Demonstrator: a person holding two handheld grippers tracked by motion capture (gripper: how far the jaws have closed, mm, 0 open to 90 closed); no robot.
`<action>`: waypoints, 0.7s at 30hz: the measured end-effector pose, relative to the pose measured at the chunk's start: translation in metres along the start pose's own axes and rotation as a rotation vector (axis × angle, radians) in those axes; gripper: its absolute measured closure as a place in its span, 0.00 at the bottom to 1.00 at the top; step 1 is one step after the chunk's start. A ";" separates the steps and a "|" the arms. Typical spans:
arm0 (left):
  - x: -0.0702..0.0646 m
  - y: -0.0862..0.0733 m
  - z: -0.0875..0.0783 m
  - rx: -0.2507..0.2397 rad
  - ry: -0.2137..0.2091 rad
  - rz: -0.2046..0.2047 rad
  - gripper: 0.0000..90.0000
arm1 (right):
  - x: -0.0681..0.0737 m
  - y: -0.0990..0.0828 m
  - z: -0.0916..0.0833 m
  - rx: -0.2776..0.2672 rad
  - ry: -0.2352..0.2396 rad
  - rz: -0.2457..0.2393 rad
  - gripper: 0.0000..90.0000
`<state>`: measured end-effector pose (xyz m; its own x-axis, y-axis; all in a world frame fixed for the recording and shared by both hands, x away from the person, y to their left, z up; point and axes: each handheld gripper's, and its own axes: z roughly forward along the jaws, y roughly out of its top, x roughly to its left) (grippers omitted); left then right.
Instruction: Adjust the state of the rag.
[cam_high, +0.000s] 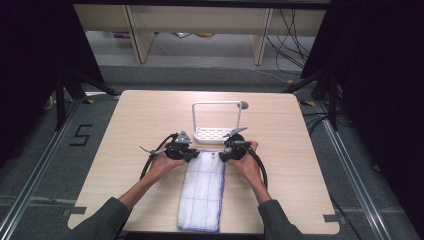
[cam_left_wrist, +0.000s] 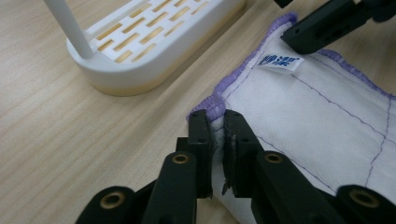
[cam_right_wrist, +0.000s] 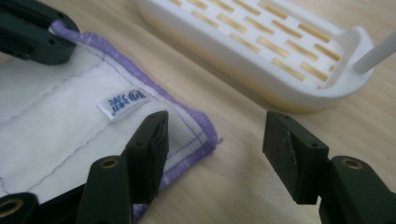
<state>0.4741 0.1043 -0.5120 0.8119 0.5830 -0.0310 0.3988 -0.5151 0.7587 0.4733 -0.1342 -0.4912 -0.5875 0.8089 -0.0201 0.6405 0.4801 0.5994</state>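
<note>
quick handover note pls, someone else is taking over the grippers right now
Left gripper: shut on the far left corner of the folded cloth.
Right gripper: open, jaws astride the far right corner, not yet pinching it.
The cloth lies flat on the table, lengthwise toward the person; the white rack stands just beyond its far edge.
Done: left corner gripped.
Left: close the right gripper on its corner, then probably lift the cloth toward the rack.

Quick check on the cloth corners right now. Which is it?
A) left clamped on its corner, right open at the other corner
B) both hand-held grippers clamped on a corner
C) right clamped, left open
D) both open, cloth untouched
A: in the left gripper view the left hand-held gripper pinches the cloth at its purple-edged corner, while in the right gripper view the right hand-held gripper stands open at the other corner, beside the white rack.
</note>
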 end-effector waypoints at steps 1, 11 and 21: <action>0.001 0.000 -0.001 0.002 -0.002 0.003 0.93 | -0.001 0.001 -0.003 -0.012 0.007 0.015 0.47; 0.002 -0.001 -0.005 -0.012 -0.004 -0.018 0.93 | 0.002 0.001 0.003 -0.024 0.028 0.037 0.46; 0.003 -0.004 -0.003 -0.009 -0.001 -0.025 0.92 | 0.005 0.000 0.010 -0.002 0.038 -0.011 0.55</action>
<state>0.4736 0.1100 -0.5128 0.8021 0.5950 -0.0511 0.4156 -0.4947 0.7633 0.4757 -0.1267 -0.4992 -0.6131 0.7900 0.0041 0.6331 0.4882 0.6007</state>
